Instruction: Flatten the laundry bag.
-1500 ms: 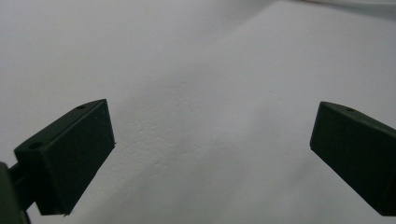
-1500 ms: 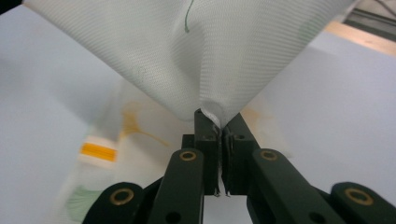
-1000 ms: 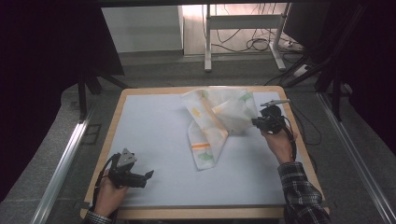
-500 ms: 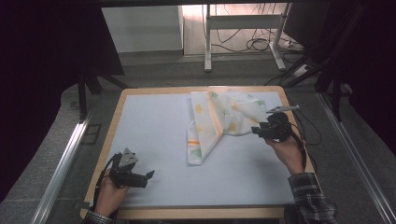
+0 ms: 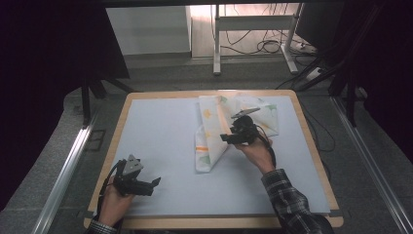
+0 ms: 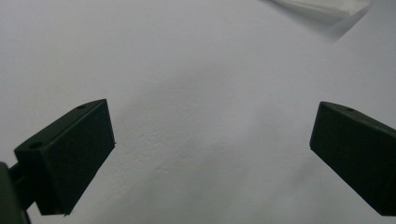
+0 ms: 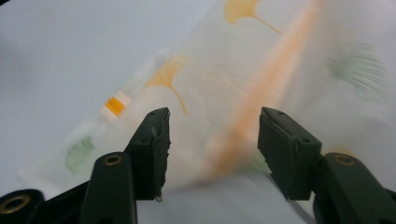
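The left gripper (image 5: 155, 183) rests near the front left corner of the table (image 5: 160, 126), jaws spread wide over bare surface. Farther back, the right gripper (image 5: 225, 138) hovers with jaws apart over the crumpled leaf-patterned cloth (image 5: 209, 141)

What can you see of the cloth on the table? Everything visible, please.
The cloth is thin, whitish fabric printed with orange and green fan-shaped leaves and an orange stripe. It lies crumpled and partly folded on the far right part of the pale table mat, one long folded flap running toward the person. The right gripper hovers at that flap with its jaws apart, cloth showing between them; contact cannot be confirmed.
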Tool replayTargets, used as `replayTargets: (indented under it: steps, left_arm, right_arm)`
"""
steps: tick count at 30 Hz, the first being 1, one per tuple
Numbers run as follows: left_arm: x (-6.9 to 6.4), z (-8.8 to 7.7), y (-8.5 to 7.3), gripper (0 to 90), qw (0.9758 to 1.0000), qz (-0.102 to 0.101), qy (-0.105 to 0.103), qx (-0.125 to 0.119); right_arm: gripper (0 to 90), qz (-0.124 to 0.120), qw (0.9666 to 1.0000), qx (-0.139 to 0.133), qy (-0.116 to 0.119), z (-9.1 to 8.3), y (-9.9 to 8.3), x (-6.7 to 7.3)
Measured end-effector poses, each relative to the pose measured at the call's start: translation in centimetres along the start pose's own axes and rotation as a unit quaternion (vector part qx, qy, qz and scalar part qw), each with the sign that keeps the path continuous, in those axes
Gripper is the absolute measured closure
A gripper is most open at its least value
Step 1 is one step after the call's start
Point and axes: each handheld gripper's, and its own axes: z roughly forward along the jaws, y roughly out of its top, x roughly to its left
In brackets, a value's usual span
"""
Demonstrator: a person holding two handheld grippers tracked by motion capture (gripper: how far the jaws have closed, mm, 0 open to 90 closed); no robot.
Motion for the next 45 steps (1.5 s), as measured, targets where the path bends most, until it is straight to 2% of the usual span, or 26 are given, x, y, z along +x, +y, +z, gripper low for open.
replayTargets:
  steps: [3, 5, 10, 11, 13, 14, 16, 17, 18, 19, 20, 21, 22, 25, 27, 29, 30, 31, 32, 36, 37, 38, 40, 42, 43, 45]
  left_arm:
    - [-0.1, 0.1, 0.1, 0.0, 1.0000, 0.004, -0.001, 0.001]
    - [-0.2, 0.1, 0.1, 0.0, 1.0000, 0.005, -0.001, 0.001]
    - [-0.2, 0.1, 0.1, 0.0, 1.0000, 0.006, -0.002, 0.001]
    - [-0.2, 0.1, 0.1, 0.0, 1.0000, 0.006, -0.002, 0.000]
    - [-0.2, 0.1, 0.1, 0.0, 1.0000, 0.006, -0.004, -0.001]
    - [-0.2, 0.1, 0.1, 0.0, 1.0000, 0.006, -0.004, -0.001]
    - [-0.2, 0.2, 0.2, 0.0, 0.9999, 0.009, -0.006, -0.001]
    - [-0.2, 0.2, 0.2, 0.0, 0.9999, 0.009, -0.006, -0.001]
    - [-0.3, 0.2, 0.2, 0.0, 0.9999, 0.010, -0.006, -0.001]
    - [-0.3, 0.2, 0.2, 0.0, 0.9999, 0.011, -0.007, -0.001]
    - [-0.3, 0.3, 0.2, 0.0, 0.9999, 0.012, -0.007, -0.001]
    - [-0.3, 0.3, 0.2, 0.0, 0.9999, 0.012, -0.007, -0.001]
    - [-0.4, 0.3, 0.2, 0.0, 0.9999, 0.012, -0.008, 0.000]
    - [-0.4, 0.3, 0.3, 0.0, 0.9999, 0.013, -0.009, 0.002]
    - [-0.4, 0.3, 0.3, 0.0, 0.9999, 0.012, -0.010, 0.002]
    - [-0.5, 0.4, 0.4, 0.0, 0.9999, 0.009, -0.011, 0.003]
    - [-0.6, 0.6, 0.6, 0.0, 0.9999, 0.010, -0.011, 0.005]
    - [-0.6, 0.6, 0.6, 0.0, 0.9999, 0.010, -0.011, 0.005]
    - [-0.7, 0.7, 0.7, 0.0, 0.9998, 0.014, -0.012, 0.009]
    - [-0.9, 1.0, 0.9, 0.0, 0.9997, 0.018, -0.012, 0.013]
    - [-0.9, 1.0, 0.9, 0.0, 0.9995, 0.022, -0.012, 0.017]
    - [-1.0, 1.0, 0.9, 0.0, 0.9994, 0.025, -0.010, 0.020]
    - [-1.0, 1.1, 0.9, 0.0, 0.9995, 0.024, -0.009, 0.020]
    - [-1.0, 1.1, 0.9, 0.0, 0.9996, 0.022, -0.009, 0.017]
    - [-1.0, 1.1, 0.9, 0.0, 0.9996, 0.021, -0.009, 0.017]
    - [-1.0, 1.1, 0.9, 0.1, 0.9995, 0.022, -0.009, 0.019]
  right_arm:
    - [34.7, -0.009, 0.9999, -0.005, 0.006, 2.3, 1.6, 1.4]
    - [32.0, -0.016, 0.9999, -0.005, -0.001, 3.5, 2.3, 1.8]
    - [28.8, -0.016, 0.9996, 0.002, -0.021, 6.4, 3.9, 1.9]
    - [28.8, -0.016, 0.9996, 0.002, -0.021, 6.4, 3.9, 1.9]
    - [29.3, -0.022, 0.9985, 0.012, -0.050, 8.1, 4.6, 1.6]
    - [29.3, -0.022, 0.9985, 0.012, -0.050, 8.1, 4.6, 1.6]
    - [36.9, -0.036, 0.9959, 0.030, -0.077, 9.6, 4.7, 1.1]
    - [36.9, -0.036, 0.9959, 0.030, -0.077, 9.6, 4.7, 1.1]
    - [42.6, -0.040, 0.9952, 0.039, -0.081, 9.9, 4.7, 1.0]
    - [62.1, -0.049, 0.9927, 0.055, -0.095, 10.5, 4.5, 0.9]
    - [69.2, -0.053, 0.9916, 0.065, -0.098, 10.7, 4.3, 0.8]
    - [69.2, -0.053, 0.9916, 0.065, -0.098, 10.7, 4.3, 0.8]
    - [85.4, -0.040, 0.9946, 0.057, -0.077, 10.6, 4.0, 0.7]
    - [89.4, -0.049, 0.9939, 0.055, -0.082, 10.0, 4.0, 0.7]
    - [89.5, -0.044, 0.9949, 0.046, -0.078, 9.5, 4.0, 0.7]
    - [89.5, -0.031, 0.9972, 0.030, -0.061, 8.4, 4.2, 0.7]
    - [89.5, -0.033, 0.9975, 0.022, -0.058, 7.2, 4.3, 0.7]
    - [89.5, -0.033, 0.9975, 0.022, -0.058, 7.2, 4.3, 0.7]
    - [89.5, -0.032, 0.9980, 0.013, -0.054, 6.0, 4.3, 0.7]
    - [89.5, -0.034, 0.9981, -0.006, -0.050, 3.4, 3.9, 0.8]
    - [89.5, -0.034, 0.9981, -0.006, -0.050, 3.4, 3.9, 0.8]
    - [89.6, -0.033, 0.9982, -0.016, -0.048, 2.0, 3.6, 0.8]
    - [89.6, -0.035, 0.9981, -0.020, -0.046, 1.4, 3.4, 0.8]
    - [89.6, -0.032, 0.9980, -0.034, -0.042, -0.9, 2.4, 1.0]
    - [89.6, -0.032, 0.9980, -0.034, -0.042, -0.9, 2.4, 1.0]
    - [89.6, -0.031, 0.9978, -0.040, -0.043, -2.3, 1.6, 1.1]
